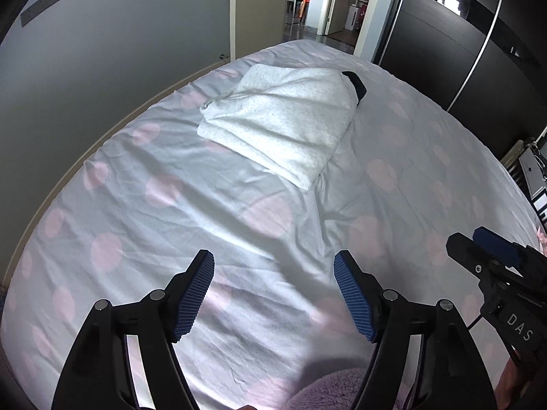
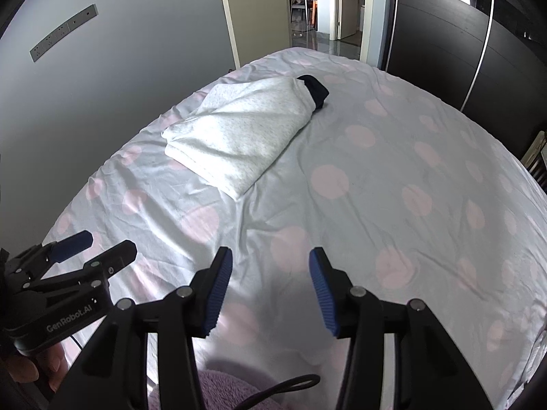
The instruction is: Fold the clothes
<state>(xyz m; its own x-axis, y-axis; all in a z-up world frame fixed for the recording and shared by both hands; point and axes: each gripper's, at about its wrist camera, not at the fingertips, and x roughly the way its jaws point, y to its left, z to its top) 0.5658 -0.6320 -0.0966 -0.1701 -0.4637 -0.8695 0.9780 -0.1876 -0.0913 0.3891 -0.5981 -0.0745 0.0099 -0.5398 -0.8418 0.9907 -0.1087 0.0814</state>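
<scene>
The left gripper has its fingers wide apart, and nothing is between them; only bed sheet shows in the gap. The right gripper is also open, a little less wide, and its fingers hold nothing either. Both point steeply down at the bed, side by side: in the left wrist view the right gripper appears at 3 o'clock, and in the right wrist view the left gripper appears at 9 o'clock.

The folded white garment lies well apart from both grippers, toward 12 o'clock, flat on the sheet. A dark piece sticks out from its far right corner; I cannot tell if it belongs to the same garment or is another item.

In my judgement this fold is finished and the hands are free. A fluffy lilac fabric shows at 6 o'clock, at the near edge, under the grippers. If it is the next item, it is good to keep the fingers open, bring it to the free middle of the bed, and spread it flat before any fold, so that the white garment is not disturbed.

The bed has a pale grey sheet with large pink dots and many small wrinkles. A grey wall with a long socket strip stands at 10 o'clock, an open doorway at 12 o'clock, and a dark wardrobe at 2 o'clock.
</scene>
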